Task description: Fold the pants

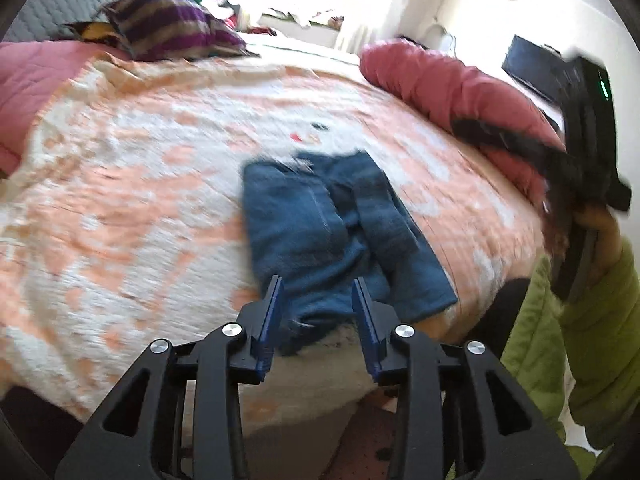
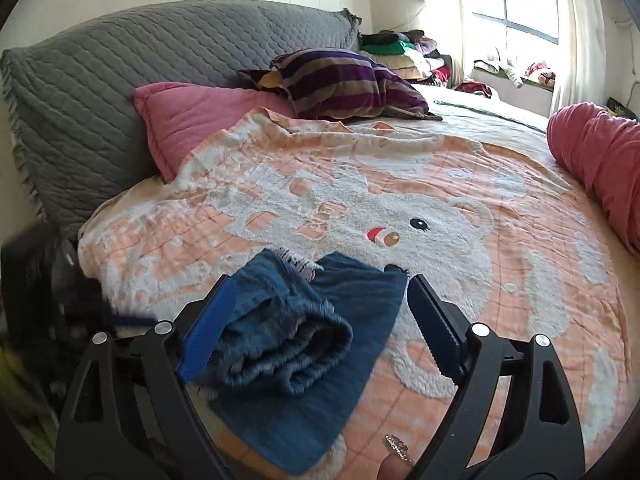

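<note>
We see the folded pants (image 2: 304, 344) lying on the bed's bear blanket (image 2: 500, 280), near edge. Our left tool (image 1: 318, 300) and right tool (image 2: 320, 304) stand released above them, apparently not touching.

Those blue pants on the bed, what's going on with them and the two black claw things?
A person is folding the blue pants on the teddy-bear blanket with a hand-held claw in each hand. The pants lie folded into a compact bundle near the bed's edge. Both claws are open and grip nothing: the left claw hangs just over the bundle's near end, and the right claw stands wide apart around it without pinching. The fold looks mostly done.
</note>
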